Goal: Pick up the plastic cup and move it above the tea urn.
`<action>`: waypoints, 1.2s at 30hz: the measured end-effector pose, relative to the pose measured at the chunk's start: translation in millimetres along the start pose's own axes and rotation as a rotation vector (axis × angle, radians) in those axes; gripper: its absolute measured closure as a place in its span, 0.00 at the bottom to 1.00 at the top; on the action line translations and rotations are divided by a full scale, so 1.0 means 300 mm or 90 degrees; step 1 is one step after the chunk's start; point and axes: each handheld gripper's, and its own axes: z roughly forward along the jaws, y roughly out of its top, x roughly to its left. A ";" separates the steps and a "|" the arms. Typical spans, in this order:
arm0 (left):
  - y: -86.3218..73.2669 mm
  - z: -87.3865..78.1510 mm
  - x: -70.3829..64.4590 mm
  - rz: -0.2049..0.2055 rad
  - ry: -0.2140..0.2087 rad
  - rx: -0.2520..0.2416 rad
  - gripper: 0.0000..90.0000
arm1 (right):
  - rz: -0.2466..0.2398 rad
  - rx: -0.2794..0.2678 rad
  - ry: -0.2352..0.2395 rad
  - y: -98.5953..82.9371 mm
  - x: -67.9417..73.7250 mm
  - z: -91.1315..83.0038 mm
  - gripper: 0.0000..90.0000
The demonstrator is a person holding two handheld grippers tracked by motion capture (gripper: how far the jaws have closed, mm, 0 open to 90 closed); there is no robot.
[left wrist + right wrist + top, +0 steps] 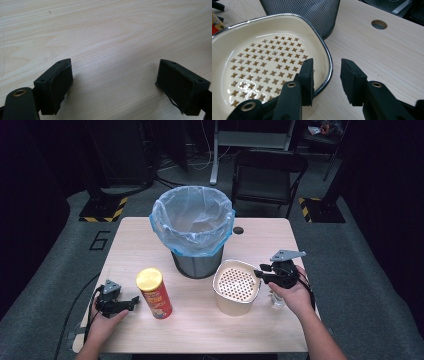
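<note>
High view: bin (pixel 192 227) behind basket (pixel 236 286).

Cut off at the left edge: cream basin (pixel 262 62). Mesh bin (pixel 312 12) cropped above. Can label (pixel 157 300) too small to read.

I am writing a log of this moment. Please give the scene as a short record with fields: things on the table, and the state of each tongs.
table: pale wood
bin: mesh, blue bag liner, at centre back
chip can: red, yellow lid, upright, front left
cream basket: perforated bottom, in front of the bin, to its right
left tongs: open over bare wood, left of the can
right tongs: open, jaws astride the basket's rim
</note>
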 end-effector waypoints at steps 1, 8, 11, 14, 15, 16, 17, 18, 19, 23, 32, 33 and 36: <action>0.000 0.000 0.000 0.000 0.000 0.000 0.15 | 0.003 0.001 0.001 0.000 -0.001 0.007 0.73; 0.001 -0.003 0.002 0.002 -0.004 0.007 0.15 | -0.004 0.021 0.014 0.000 -0.002 0.036 0.81; 0.001 -0.003 0.002 0.002 -0.004 0.008 0.15 | -0.005 0.018 0.008 0.002 -0.002 0.035 0.84; 0.001 -0.003 0.002 0.002 -0.004 0.008 0.15 | -0.009 0.018 0.008 0.001 -0.002 0.033 0.84; 0.001 -0.003 0.002 0.002 -0.004 0.008 0.15 | -0.006 0.017 0.014 -0.002 -0.004 0.029 0.86; 0.001 -0.003 0.002 0.002 -0.004 0.008 0.15 | -0.006 0.017 0.022 -0.003 -0.005 0.026 0.87; 0.001 -0.003 0.002 0.003 -0.004 0.008 0.15 | -0.008 0.017 0.029 -0.005 -0.007 0.024 0.87; 0.001 -0.003 0.002 0.003 -0.004 0.008 0.15 | -0.008 0.017 0.029 -0.005 -0.007 0.024 0.87; 0.001 -0.003 0.002 0.002 -0.005 0.008 0.15 | -0.007 0.020 0.032 -0.008 -0.003 0.019 0.87; 0.001 -0.003 0.002 0.003 -0.004 0.007 0.15 | -0.026 0.020 0.042 -0.016 0.007 0.008 0.88; 0.001 -0.003 0.002 0.002 -0.004 0.007 0.15 | -0.043 0.024 0.064 -0.038 0.021 -0.022 0.88; 0.001 -0.003 0.002 0.003 -0.005 0.008 0.15 | -0.047 0.022 0.065 -0.045 0.024 -0.029 0.88; 0.001 -0.003 0.002 0.002 -0.005 0.008 0.15 | -0.046 0.022 0.067 -0.050 0.027 -0.035 0.88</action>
